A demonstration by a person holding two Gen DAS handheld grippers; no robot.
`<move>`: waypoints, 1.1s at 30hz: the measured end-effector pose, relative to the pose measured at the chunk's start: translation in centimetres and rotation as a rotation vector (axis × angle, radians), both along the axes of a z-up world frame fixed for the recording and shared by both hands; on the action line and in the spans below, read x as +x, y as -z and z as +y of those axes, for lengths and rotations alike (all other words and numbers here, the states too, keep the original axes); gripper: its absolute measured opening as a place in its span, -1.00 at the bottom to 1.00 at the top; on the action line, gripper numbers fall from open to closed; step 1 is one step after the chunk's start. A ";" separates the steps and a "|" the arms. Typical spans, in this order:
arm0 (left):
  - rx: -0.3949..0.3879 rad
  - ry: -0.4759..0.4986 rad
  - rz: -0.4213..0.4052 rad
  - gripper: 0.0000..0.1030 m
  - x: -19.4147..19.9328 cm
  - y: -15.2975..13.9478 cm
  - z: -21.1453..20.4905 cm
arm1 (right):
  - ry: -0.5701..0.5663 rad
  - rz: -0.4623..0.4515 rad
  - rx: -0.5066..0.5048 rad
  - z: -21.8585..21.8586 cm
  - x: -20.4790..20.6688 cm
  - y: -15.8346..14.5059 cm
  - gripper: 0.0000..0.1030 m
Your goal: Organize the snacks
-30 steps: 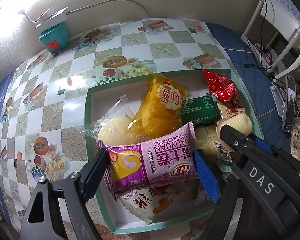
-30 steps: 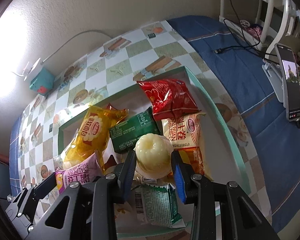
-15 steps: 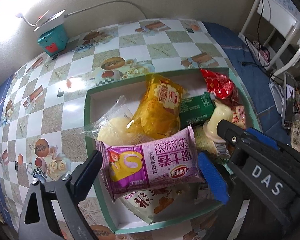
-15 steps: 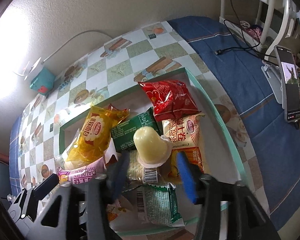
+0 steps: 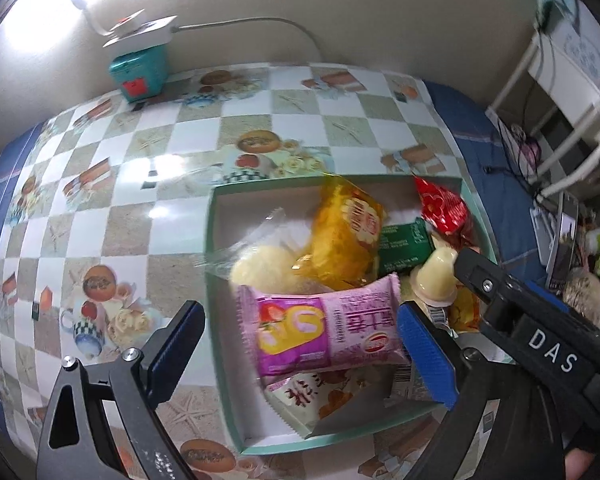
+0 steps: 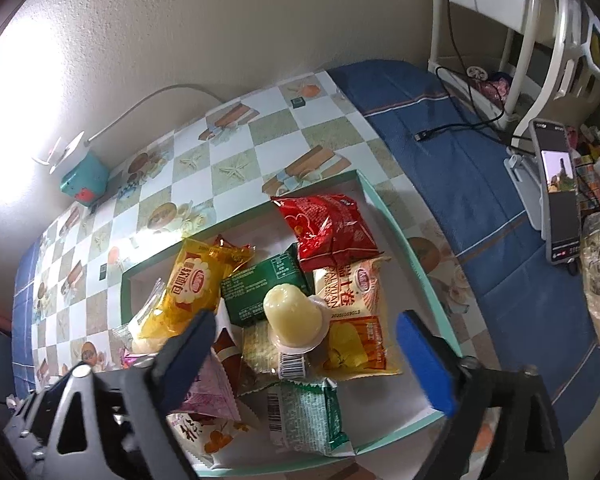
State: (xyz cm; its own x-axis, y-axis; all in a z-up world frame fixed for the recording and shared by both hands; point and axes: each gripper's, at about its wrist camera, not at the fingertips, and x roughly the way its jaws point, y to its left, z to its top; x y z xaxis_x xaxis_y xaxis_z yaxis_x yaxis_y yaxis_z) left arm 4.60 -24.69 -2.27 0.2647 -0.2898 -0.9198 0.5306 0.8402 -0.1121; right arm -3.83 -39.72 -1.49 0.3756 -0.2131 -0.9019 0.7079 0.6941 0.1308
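Note:
A teal-rimmed white tray (image 5: 210, 236) (image 6: 428, 276) holds several snack packets. A pink swiss-roll packet (image 5: 324, 330) lies on the pile between the spread fingers of my left gripper (image 5: 300, 344), which is open and empty. A pale yellow jelly cup (image 6: 290, 312) (image 5: 438, 278) rests on the packets in the tray, just ahead of my right gripper (image 6: 304, 356), which is open wide and empty. A yellow packet (image 6: 194, 288), a green packet (image 6: 262, 288) and a red packet (image 6: 328, 228) lie behind the cup.
The tray sits on a checkered tablecloth (image 5: 140, 184). A teal box with a white power strip (image 5: 140, 68) stands at the wall. A blue cloth (image 6: 452, 152), a phone on a stand (image 6: 560, 188) and a white rack (image 6: 520, 40) are to the right.
Both grippers opened and drew back. The left let go of the pink packet; the right let go of the jelly cup, which now lies in the tray.

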 end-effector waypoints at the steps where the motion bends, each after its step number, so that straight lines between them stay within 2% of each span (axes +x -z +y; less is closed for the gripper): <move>1: -0.004 -0.022 0.002 0.88 0.3 -0.1 0.7 | 0.001 -0.002 -0.010 0.0 0.0 -0.1 1.00; 14: -0.072 -0.276 0.002 0.88 4.0 -1.4 8.1 | -0.016 -0.013 -0.036 1.7 0.4 -0.9 1.00; 20: -0.065 -0.361 0.007 0.88 4.8 -1.3 11.2 | -0.043 -0.004 -0.047 4.0 0.6 -1.0 1.00; 27: -0.027 -0.375 0.021 0.88 3.5 -1.1 14.1 | -0.092 0.009 -0.042 7.7 0.0 -1.1 1.00; 33: 0.019 -0.345 -0.012 0.88 1.2 -1.5 16.3 | -0.116 0.002 -0.052 10.8 -1.8 -0.9 1.00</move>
State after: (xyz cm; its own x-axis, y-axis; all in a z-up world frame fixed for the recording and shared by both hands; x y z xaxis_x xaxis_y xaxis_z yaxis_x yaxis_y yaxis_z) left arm 5.84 -8.39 -0.75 0.3551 -0.1638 -0.9204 0.2159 0.9723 -0.0897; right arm -5.59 -28.88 -0.58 0.3983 -0.2149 -0.8917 0.6225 0.7773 0.0908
